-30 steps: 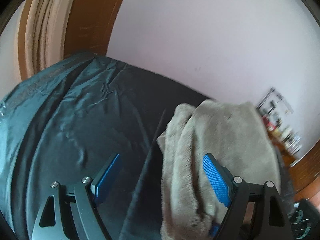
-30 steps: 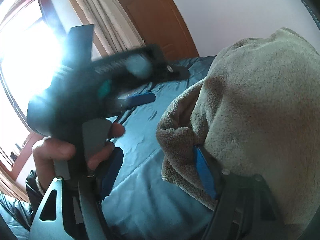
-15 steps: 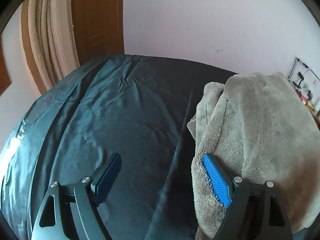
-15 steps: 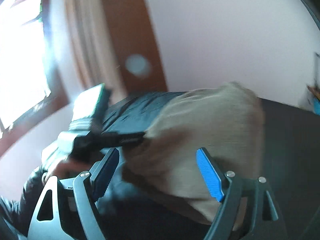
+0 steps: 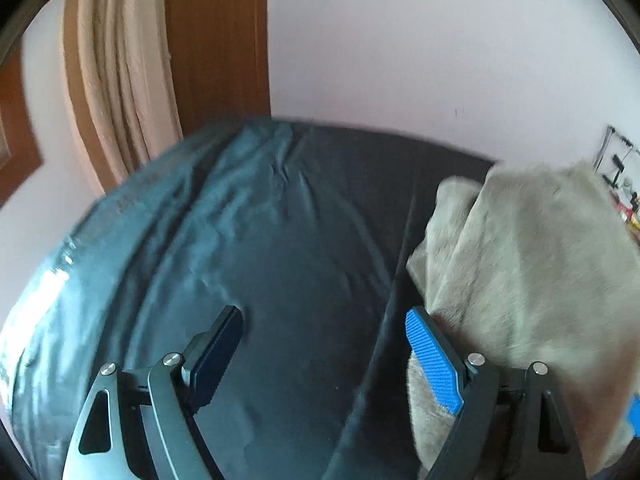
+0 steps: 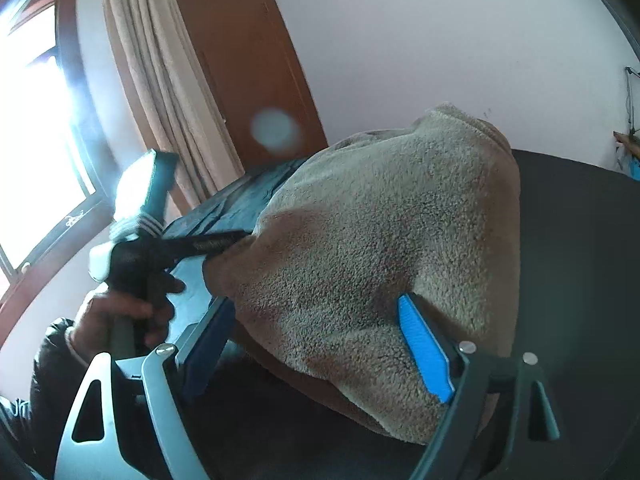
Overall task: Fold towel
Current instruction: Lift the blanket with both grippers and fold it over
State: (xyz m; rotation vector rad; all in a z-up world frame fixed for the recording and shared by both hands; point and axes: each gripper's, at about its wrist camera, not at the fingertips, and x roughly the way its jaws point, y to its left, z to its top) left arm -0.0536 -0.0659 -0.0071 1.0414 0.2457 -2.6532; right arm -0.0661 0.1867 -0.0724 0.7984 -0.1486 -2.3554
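A beige fleecy towel (image 5: 528,264) hangs bunched at the right of the left wrist view. It drapes over the outer side of my left gripper's right finger. The left gripper (image 5: 326,320) stands open with only the bed sheet showing between its blue pads. In the right wrist view the towel (image 6: 392,216) fills the middle. Its lower fold lies between the jaws of my right gripper (image 6: 316,304), which are opening, and the pads do not pinch it. A hand (image 6: 116,316) holds the left tool, whose fingers (image 6: 208,243) reach under the towel's left edge.
The bed is covered by a dark teal sheet (image 5: 280,240), wrinkled towards its far left. A cream curtain (image 5: 120,92) and a brown wooden door (image 6: 248,80) stand behind it. A bright window (image 6: 32,128) is at the left, and a cluttered shelf (image 5: 620,184) at the far right.
The right gripper's jaws have widened and the towel, earlier draped over its right finger, now lies between them. The left view swung, showing more bed, and the towel shifted to the right.
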